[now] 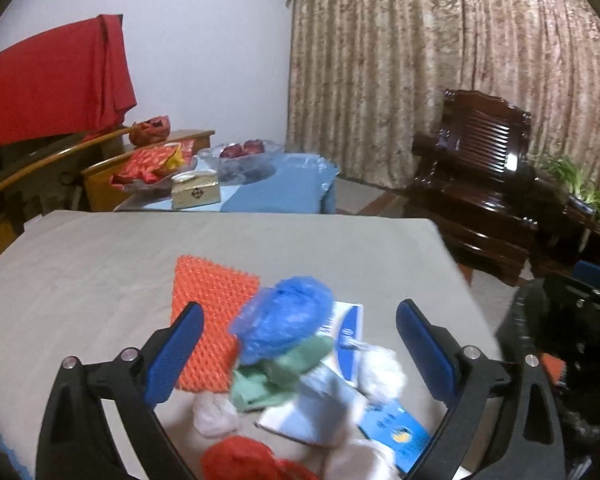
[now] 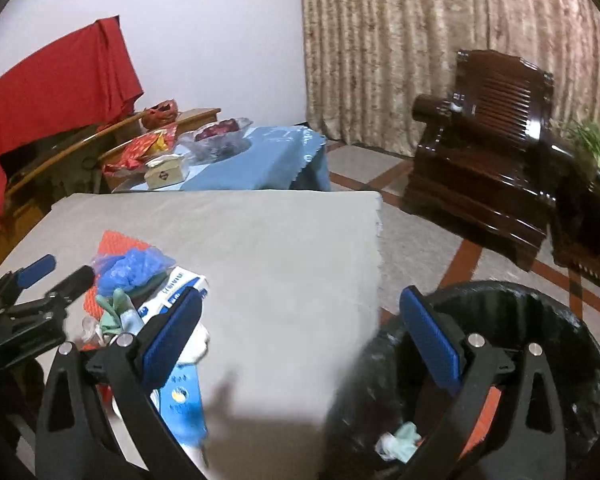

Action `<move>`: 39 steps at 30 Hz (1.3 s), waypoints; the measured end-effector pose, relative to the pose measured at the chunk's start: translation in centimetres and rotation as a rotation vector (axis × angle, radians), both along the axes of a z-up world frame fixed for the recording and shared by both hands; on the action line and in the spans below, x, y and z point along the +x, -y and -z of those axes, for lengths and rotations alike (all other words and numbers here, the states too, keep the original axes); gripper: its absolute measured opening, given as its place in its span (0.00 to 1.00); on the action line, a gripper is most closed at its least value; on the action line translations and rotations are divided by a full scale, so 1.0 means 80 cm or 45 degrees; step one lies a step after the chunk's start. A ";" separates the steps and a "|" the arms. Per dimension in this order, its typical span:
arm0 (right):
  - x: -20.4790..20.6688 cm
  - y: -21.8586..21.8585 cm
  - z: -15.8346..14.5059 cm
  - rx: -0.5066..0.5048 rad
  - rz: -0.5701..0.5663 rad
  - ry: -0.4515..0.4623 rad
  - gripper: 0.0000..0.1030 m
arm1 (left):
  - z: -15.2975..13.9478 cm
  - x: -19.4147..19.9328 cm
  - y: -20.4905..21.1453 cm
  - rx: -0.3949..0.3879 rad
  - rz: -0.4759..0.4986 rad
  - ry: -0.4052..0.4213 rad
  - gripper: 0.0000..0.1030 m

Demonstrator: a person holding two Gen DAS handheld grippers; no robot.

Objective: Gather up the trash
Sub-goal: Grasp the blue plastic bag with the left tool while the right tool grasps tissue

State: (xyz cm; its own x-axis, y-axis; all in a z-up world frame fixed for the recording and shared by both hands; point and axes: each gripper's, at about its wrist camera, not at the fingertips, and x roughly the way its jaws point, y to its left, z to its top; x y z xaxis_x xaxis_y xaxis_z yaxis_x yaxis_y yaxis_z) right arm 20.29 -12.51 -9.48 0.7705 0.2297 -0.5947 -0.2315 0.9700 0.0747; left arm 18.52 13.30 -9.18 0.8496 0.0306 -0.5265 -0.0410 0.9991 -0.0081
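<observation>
Blue box point(image 1: 396, 434), print perhaps Chinese, illegible

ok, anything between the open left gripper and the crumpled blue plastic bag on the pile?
Nothing visible. The left gripper is open, and the crumpled blue plastic bag sits on top of the trash pile, uncovered, between its fingers.

Both cameras ride low behind their own fingers, tilted down and facing the far curtain point(image 1: 440, 60); the left wrist view sits close over the trash pile point(image 1: 292, 360) on the grey table point(image 1: 100, 260), near its right edge; the right wrist view hangs further right, half over the black bin point(image 2: 540, 320) on the floor; both share the table, the pile, the blue side table point(image 2: 260, 164) and the dark wooden chair point(image 1: 480, 168).
</observation>
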 end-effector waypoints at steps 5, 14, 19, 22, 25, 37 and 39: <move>0.029 -0.018 0.014 0.007 -0.004 -0.041 0.94 | 0.030 0.038 -0.008 0.004 -0.001 -0.077 0.87; 0.064 -0.045 0.032 0.007 -0.017 -0.105 0.94 | 0.064 0.078 -0.005 0.003 0.045 -0.206 0.69; 0.066 -0.052 0.035 -0.007 -0.034 -0.105 0.94 | 0.056 0.074 -0.010 -0.025 0.054 -0.163 0.32; 0.065 -0.054 0.033 -0.003 -0.043 -0.099 0.94 | 0.041 0.071 -0.016 -0.065 0.065 -0.121 0.25; 0.061 -0.058 0.030 -0.004 -0.053 -0.089 0.94 | 0.025 0.064 -0.024 -0.112 0.065 -0.085 0.20; 0.038 -0.091 0.044 0.002 -0.124 -0.106 0.93 | -0.005 0.008 -0.052 -0.079 -0.031 0.013 0.17; 0.035 -0.103 0.056 -0.024 -0.145 -0.122 0.93 | 0.007 0.004 -0.055 -0.076 -0.036 -0.021 0.17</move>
State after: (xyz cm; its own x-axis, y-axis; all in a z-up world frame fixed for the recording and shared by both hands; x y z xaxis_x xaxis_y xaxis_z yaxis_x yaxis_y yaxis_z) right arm 23.08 -4.24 -13.94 0.6796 0.3001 -0.6694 -0.3326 0.9394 0.0835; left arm 18.87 17.69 -9.74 0.8399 0.0228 -0.5423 -0.0699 0.9953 -0.0665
